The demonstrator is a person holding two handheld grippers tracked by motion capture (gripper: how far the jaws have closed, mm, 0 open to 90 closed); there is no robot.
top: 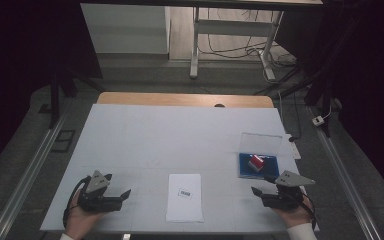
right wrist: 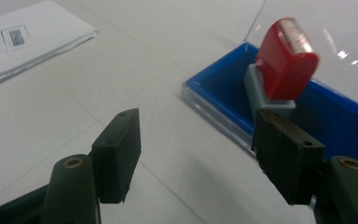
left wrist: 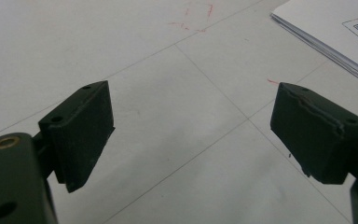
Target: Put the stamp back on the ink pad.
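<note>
One red stamp (right wrist: 286, 58) upright in blue ink pad (right wrist: 223, 86), lid open.

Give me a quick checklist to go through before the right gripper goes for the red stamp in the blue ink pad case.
1. Right gripper open: ok, nothing between the jaws.
2. Red stamp standing in the blue ink pad case: ok, it tilts slightly.
3. Clear lid of the case raised out of the way: ok.
4. Right gripper lined up with the stamp: not ok, the stamp sits beyond the right-hand jaw.
5. Left gripper open and apart from the stack of paper: ok.
6. Ink on the pad: cannot tell.
</note>
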